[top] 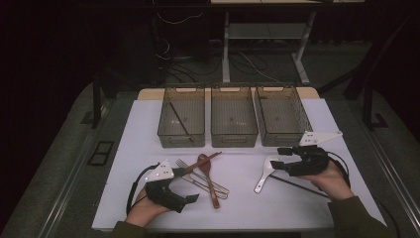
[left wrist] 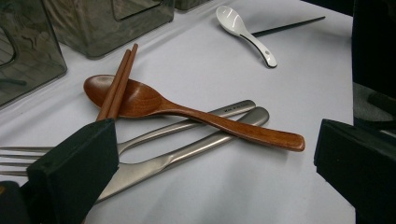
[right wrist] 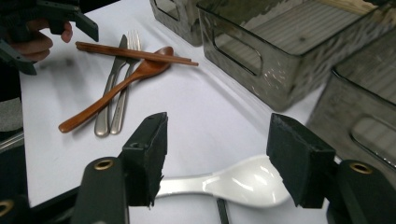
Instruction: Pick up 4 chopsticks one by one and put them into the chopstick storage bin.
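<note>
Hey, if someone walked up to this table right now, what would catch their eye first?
Probably the white spoon on the white table, lying between the open jaws of the right tool just in front of the three clear bins. Next, toward the left tool, the crossed pile: a wooden spoon and brown chopsticks over a metal fork.

The person's forearms come in from the bottom of the high view, each hand wrapped around a gripper. The left gripper (top: 190, 171) sits low by the near edge, angled up and to the right, its jaws standing well apart. The right gripper (top: 278, 158) lies nearly level, pointing left across the table, its jaws parted with nothing pressed between the pads (right wrist: 299, 158). The left hand (top: 146, 206) grips from underneath; the right hand (top: 331, 179) holds from behind.
</note>
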`<state>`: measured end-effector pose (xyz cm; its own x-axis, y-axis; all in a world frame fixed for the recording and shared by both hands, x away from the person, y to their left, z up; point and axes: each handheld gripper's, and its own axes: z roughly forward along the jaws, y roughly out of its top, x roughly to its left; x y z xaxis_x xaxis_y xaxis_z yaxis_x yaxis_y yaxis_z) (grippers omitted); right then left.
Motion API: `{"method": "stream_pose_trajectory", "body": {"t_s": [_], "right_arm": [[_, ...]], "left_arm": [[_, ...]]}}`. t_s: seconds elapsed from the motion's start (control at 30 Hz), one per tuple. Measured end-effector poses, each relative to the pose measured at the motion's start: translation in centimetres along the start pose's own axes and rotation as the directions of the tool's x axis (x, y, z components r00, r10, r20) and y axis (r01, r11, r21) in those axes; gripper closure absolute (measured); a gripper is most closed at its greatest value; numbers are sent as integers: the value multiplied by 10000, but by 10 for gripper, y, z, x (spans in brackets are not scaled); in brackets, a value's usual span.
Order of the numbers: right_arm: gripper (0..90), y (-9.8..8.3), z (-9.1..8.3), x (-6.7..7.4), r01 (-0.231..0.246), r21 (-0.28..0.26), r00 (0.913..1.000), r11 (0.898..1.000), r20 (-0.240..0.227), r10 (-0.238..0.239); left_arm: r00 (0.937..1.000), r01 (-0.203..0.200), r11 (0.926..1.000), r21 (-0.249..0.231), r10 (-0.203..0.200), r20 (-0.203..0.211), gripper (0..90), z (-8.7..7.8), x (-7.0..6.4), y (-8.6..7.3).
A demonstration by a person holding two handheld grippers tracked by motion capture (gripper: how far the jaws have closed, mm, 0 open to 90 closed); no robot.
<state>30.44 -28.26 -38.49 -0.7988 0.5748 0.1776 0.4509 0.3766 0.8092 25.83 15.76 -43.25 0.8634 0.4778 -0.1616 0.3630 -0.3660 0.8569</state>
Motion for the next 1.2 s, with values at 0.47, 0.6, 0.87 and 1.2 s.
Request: {"method": "stream_pose_trajectory", "body": {"t_s": [0.47,0.6,0.87,1.2], "right_arm": [[530,-37,-27,-10,156,755,9991,9970,378,-185],[588,-49,-35,-16,101,1100,9988,9939,464,-153],[696,-71,-47,-28,115,1981,9972,9801,695,-258],[774,-80,-43,-30,609,2980,9980,9526,-44,-625]], "left_arm": [[10000,4,10000,-22,-4,-75,0,-2,1,-1],[9999,33,10000,-62,-33,-96,0,-2,0,-1],[9999,61,10000,-32,-61,-99,0,-3,0,-1],[9999,59,10000,-4,-59,-108,0,-3,1,-1]]}}
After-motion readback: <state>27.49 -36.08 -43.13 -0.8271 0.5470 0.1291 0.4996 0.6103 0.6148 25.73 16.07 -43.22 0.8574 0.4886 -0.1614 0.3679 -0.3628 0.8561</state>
